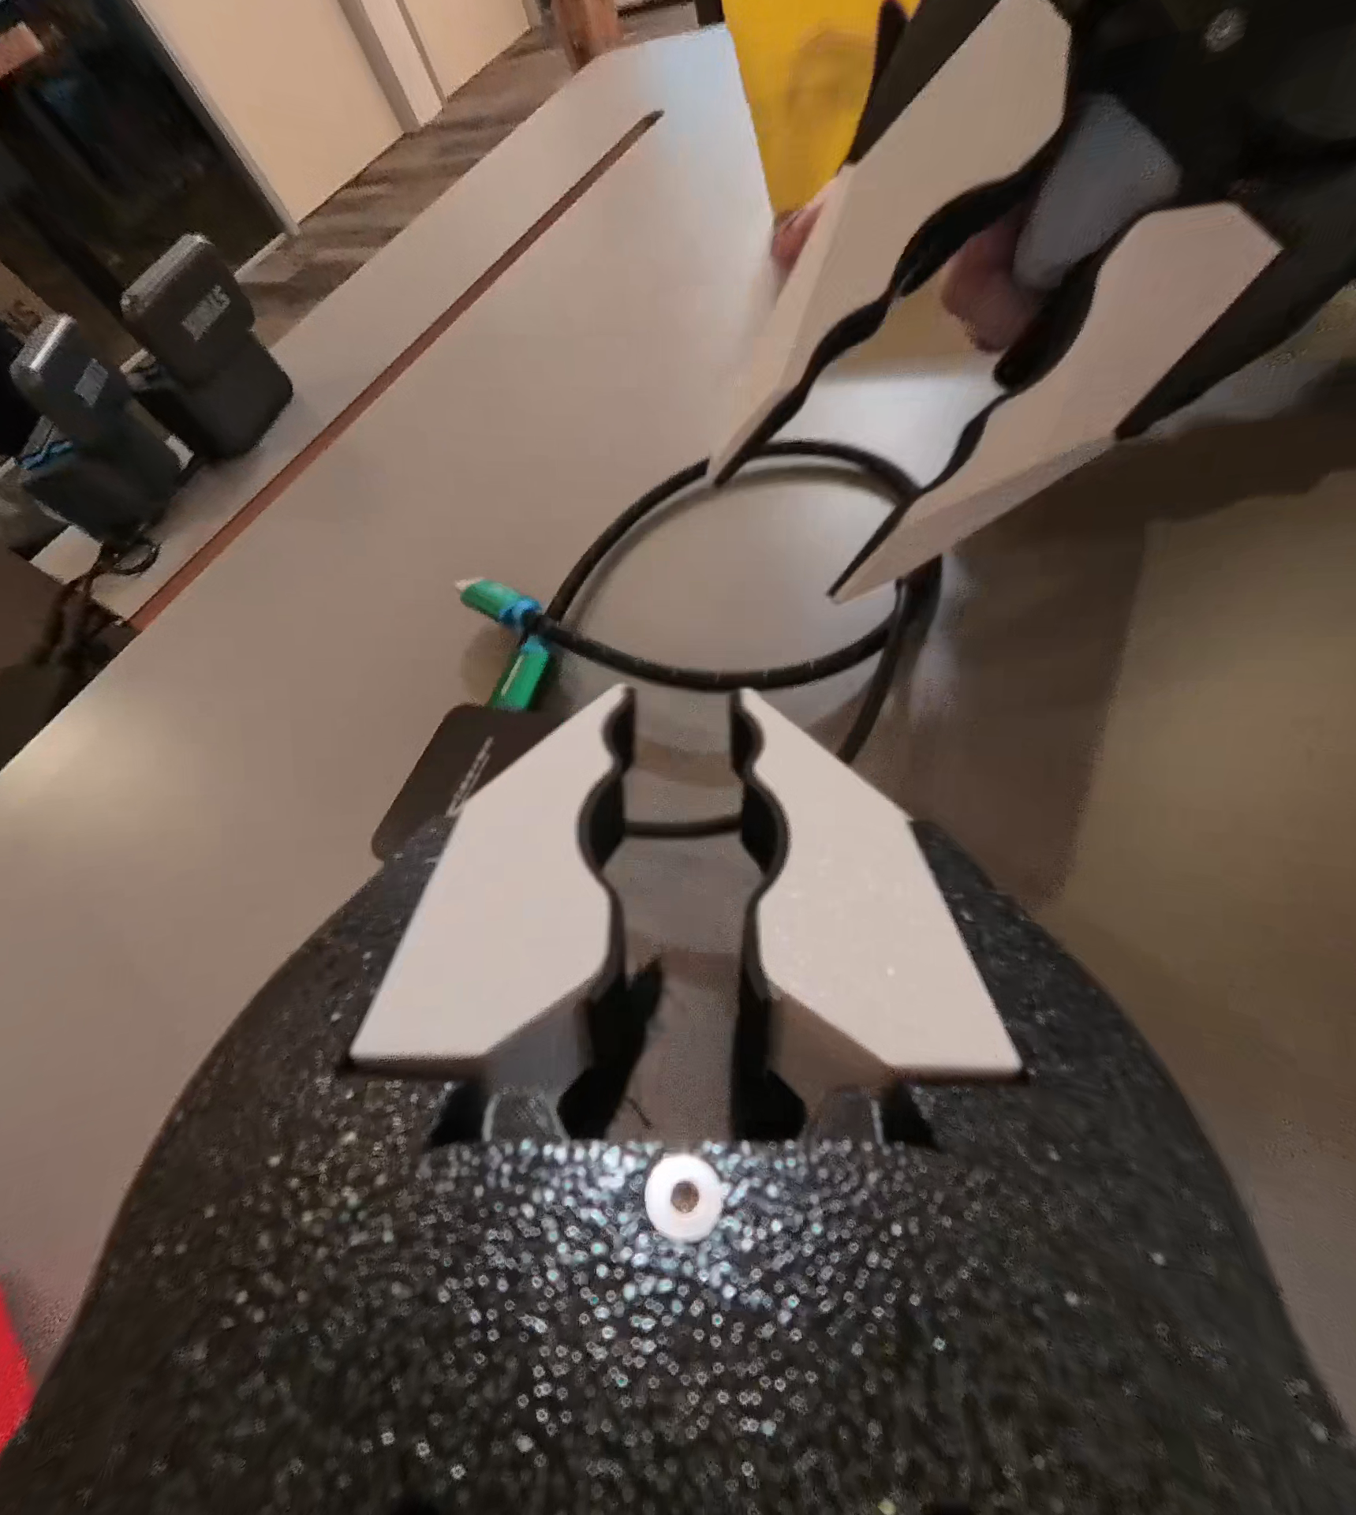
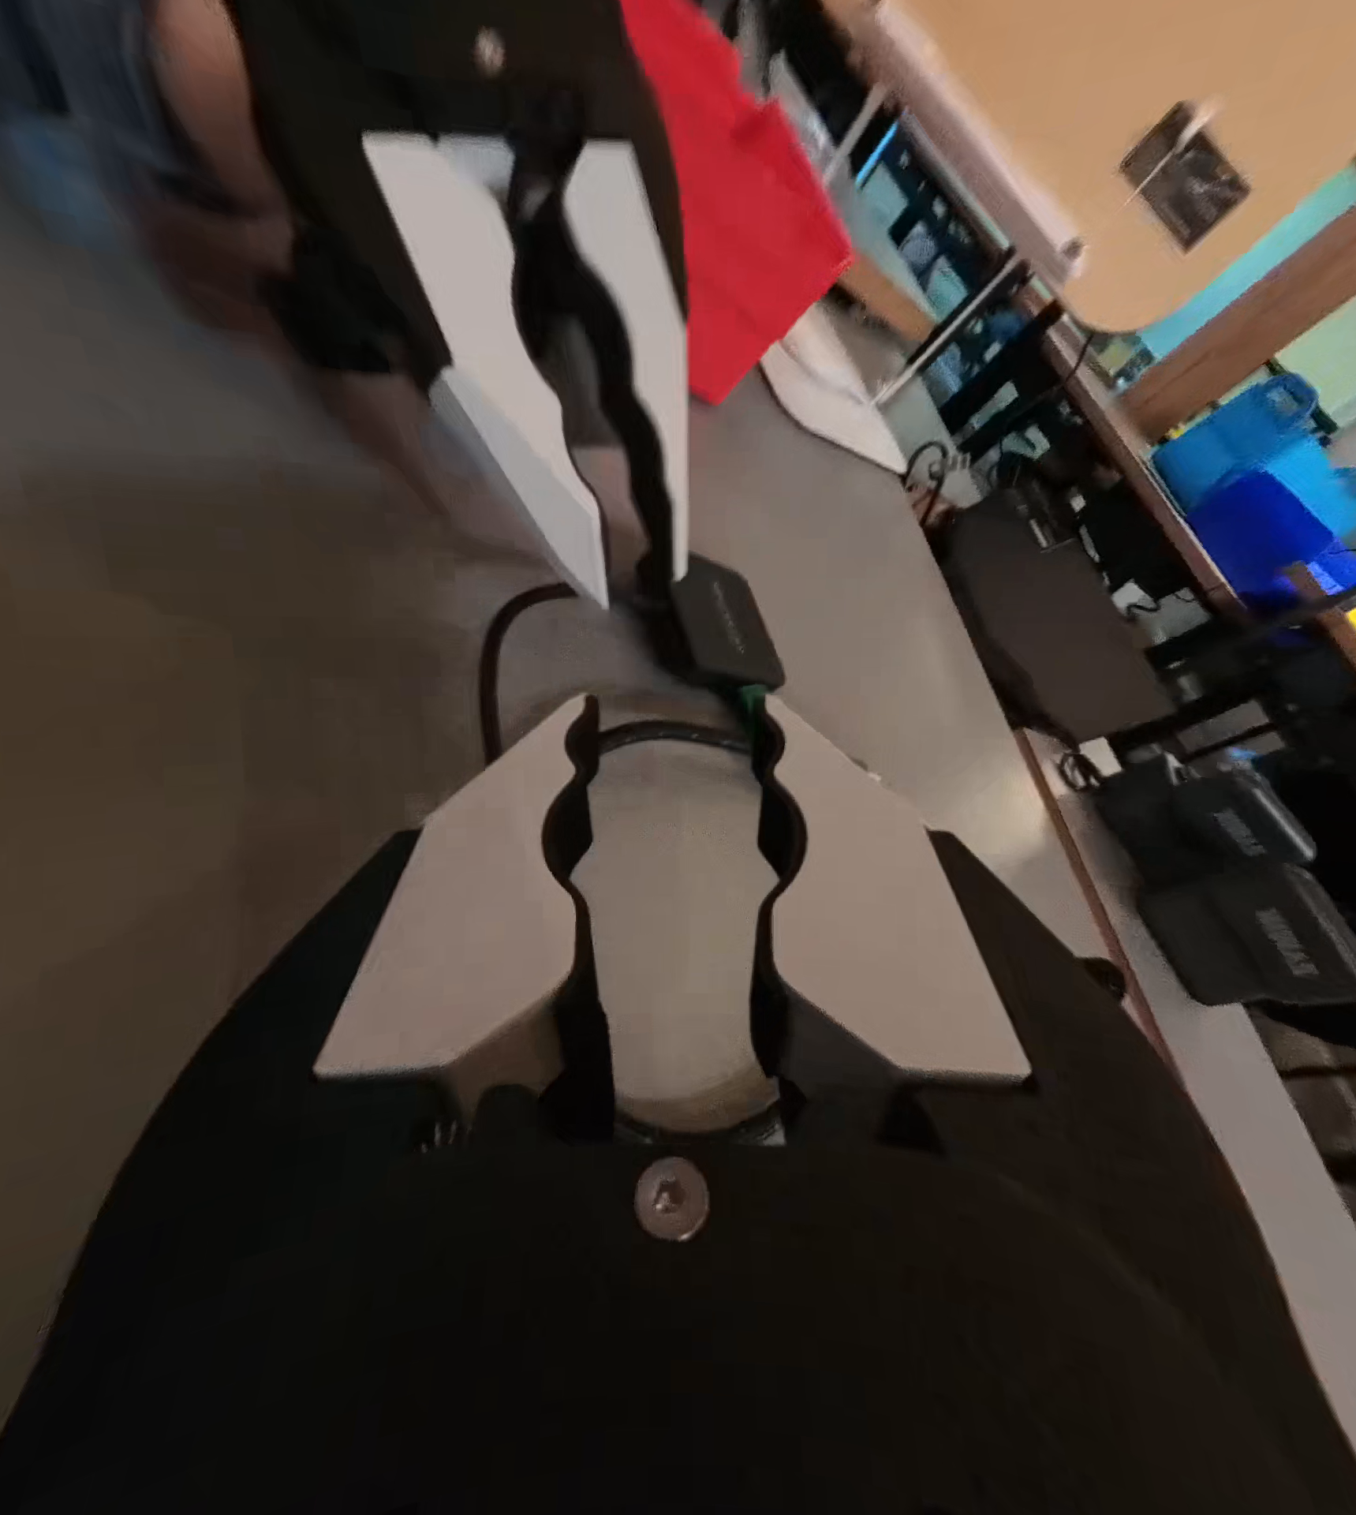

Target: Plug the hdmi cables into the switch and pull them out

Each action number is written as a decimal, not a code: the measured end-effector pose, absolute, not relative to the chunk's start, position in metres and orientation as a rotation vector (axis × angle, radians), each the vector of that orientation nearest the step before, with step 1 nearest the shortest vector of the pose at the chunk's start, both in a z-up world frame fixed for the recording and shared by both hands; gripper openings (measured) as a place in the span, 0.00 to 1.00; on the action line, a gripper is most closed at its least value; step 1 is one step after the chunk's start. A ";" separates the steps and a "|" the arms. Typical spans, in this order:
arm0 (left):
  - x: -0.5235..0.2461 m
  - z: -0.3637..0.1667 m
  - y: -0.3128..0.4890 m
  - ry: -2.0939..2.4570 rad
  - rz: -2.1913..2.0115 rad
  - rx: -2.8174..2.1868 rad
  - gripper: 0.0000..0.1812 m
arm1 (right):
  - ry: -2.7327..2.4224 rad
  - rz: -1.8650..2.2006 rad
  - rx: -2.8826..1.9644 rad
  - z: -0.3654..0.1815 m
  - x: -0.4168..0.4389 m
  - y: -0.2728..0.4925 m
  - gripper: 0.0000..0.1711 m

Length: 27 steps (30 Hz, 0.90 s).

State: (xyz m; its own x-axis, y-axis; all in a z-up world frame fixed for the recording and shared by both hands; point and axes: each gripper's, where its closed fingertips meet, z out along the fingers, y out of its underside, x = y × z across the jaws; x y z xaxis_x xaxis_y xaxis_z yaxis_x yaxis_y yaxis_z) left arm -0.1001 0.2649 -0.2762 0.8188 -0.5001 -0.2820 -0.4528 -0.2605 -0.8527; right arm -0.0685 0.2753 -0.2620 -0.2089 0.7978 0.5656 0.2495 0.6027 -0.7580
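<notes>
Both our grippers empty: left gripper (image 1: 682,709) fingers apart, right gripper (image 2: 678,713) fingers apart. Cable (image 1: 707,668) looped on table (image 1: 314,656), green plugs (image 1: 523,676) beside small black switch (image 2: 728,631). We judge cable light, springy; grip rigid plug body.

Both views are lit by soft, warm indoor light and look rather dim. In the left wrist view the surface (image 1: 289,656) is brightest at the centre and falls into brown shadow on the right. The left claw (image 1: 682,713) shows sharp, and its black speckled body glitters with small glints. The right claw (image 1: 773,533) above is smeared by motion. The right wrist view is blurred throughout, most on its left side, and straight edges bend toward the borders
</notes>
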 end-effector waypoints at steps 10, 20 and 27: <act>-0.135 -0.293 0.270 0.613 -0.028 -1.975 0.33 | -1.953 0.577 -1.137 -0.314 -0.086 0.250 0.12; -0.140 -0.262 0.271 0.926 0.403 -1.684 0.41 | -1.750 0.783 -1.137 -0.264 -0.083 0.257 0.01; -0.150 -0.299 0.298 1.065 0.761 -1.734 0.32 | -1.767 1.049 -1.059 -0.246 -0.067 0.244 0.01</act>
State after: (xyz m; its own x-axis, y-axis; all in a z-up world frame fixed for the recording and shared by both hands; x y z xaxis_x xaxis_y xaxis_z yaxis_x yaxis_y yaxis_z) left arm -0.1500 0.2982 -0.2988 0.4313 -0.3243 -0.8419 -0.9016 -0.1896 -0.3888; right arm -0.0672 0.2435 -0.2462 -0.3230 0.9214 0.2160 0.2516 0.3037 -0.9190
